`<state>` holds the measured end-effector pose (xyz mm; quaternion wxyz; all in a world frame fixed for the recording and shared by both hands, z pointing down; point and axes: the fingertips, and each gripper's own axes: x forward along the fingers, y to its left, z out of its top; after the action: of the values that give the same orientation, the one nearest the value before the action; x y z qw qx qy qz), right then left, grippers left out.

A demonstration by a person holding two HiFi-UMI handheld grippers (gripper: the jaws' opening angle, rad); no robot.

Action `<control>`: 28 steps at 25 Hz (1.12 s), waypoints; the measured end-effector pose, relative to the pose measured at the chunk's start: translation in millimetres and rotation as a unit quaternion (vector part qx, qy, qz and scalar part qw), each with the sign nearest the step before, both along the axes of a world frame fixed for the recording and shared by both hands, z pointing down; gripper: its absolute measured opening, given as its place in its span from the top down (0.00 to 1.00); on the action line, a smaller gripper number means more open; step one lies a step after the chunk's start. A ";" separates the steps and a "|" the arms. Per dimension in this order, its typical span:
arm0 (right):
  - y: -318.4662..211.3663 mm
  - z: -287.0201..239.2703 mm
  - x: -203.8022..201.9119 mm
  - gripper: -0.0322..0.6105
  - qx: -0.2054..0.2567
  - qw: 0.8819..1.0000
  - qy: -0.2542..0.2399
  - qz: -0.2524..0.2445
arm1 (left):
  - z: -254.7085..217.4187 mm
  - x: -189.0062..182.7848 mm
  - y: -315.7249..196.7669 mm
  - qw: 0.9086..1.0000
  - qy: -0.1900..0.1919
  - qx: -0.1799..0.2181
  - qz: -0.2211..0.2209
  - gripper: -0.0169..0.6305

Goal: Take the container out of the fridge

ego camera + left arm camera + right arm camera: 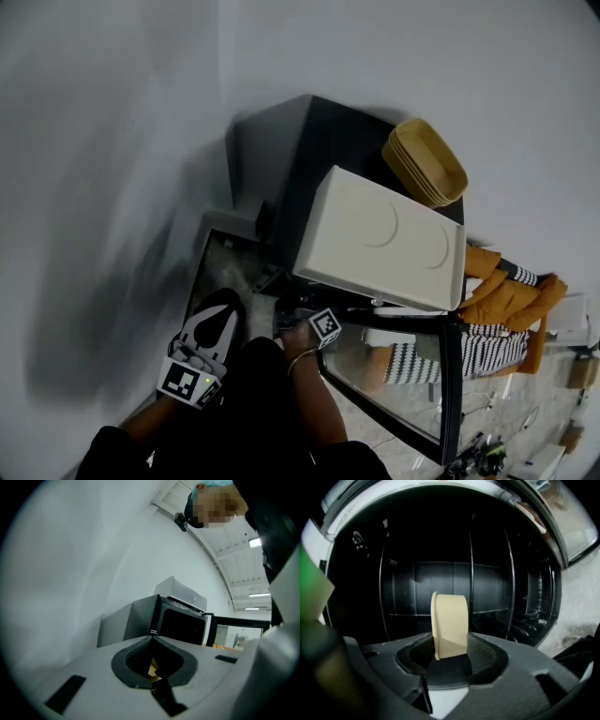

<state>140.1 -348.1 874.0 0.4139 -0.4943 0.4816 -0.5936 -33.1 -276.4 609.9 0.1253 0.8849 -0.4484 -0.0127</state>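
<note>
R gripper (451,645) clamps container (450,620) inside fridge (412,581).

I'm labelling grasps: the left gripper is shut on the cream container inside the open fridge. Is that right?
No, wrong gripper: the right gripper is shut on the cream container inside the open fridge, as the right gripper view shows. The left gripper is shut on nothing, outside the fridge.

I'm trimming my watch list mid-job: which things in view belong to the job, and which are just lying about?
Job:
- container, gripped in right tongs
- fridge, door open

Lying about:
- white box on the fridge
- stacked yellow trays
- orange jacket
</note>
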 end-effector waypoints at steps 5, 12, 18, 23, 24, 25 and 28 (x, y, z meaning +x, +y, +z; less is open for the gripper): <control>20.0 -15.4 7.6 0.65 -0.005 1.000 -0.003 -0.002 | -15.7 6.3 16.4 1.000 -0.008 -0.008 -0.002 0.96; 49.1 -45.8 13.3 0.65 -0.006 1.000 -0.008 -0.011 | -59.7 11.7 40.1 1.000 -0.012 -0.008 -0.012 0.96; 75.2 -78.3 16.7 0.65 -0.014 1.000 -0.007 -0.021 | -102.6 14.0 56.4 1.000 -0.009 -0.004 -0.024 0.96; 98.3 -104.0 18.3 0.65 -0.011 1.000 -0.006 -0.027 | -136.5 18.3 75.7 1.000 -0.007 0.005 -0.026 0.97; 103.5 -107.9 18.7 0.65 -0.009 0.999 -0.005 -0.030 | -143.2 18.5 80.7 1.000 -0.007 0.008 -0.027 0.96; 108.2 -113.5 19.0 0.65 -0.007 0.999 -0.005 -0.032 | -149.2 18.8 85.5 0.999 -0.007 0.012 -0.029 0.96; 122.4 -135.2 18.3 0.65 -0.011 0.999 -0.004 -0.034 | -160.8 20.2 99.9 0.999 -0.002 0.020 -0.034 0.97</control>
<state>158.4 -225.7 738.8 0.3902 -0.4794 0.4899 -0.6148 -12.9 -176.5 449.1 0.1065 0.8717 -0.4777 -0.0239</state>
